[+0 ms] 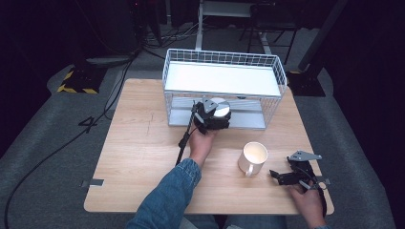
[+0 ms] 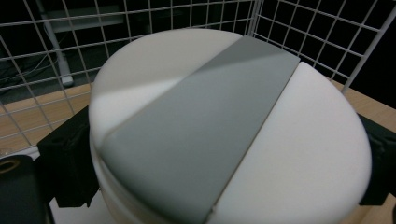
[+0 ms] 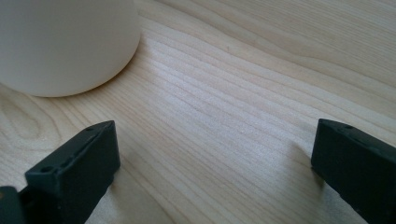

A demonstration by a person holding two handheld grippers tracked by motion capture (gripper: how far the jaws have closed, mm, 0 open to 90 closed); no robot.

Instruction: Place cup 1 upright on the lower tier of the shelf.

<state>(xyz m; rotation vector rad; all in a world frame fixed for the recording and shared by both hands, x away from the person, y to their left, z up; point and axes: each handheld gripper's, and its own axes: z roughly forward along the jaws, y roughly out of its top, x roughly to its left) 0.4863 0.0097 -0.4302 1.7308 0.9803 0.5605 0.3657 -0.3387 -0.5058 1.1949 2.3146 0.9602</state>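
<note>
Left hand-held gripper point(image 1: 213, 116) squeezes the round white box point(image 2: 224, 135) at the wire rack's point(image 1: 224, 62) lower shelf, 12 o'clock on the tabletop point(image 1: 138, 157). Right hand-held gripper point(image 3: 210, 163) rests open near the mug point(image 1: 253, 157). Tilting could bump wires, and the box may slip.

**Count on the table: one of each, two grippers**

One white wire shelf rack point(image 1: 224, 86) is standing at twelve o'clock. One round white container with a grey band point(image 2: 224, 135) is sitting at its front. One cream mug point(image 1: 253, 157) is resting at four o'clock. Two grippers are showing: left gripper point(image 1: 210, 114), right gripper point(image 1: 282, 177).
</note>
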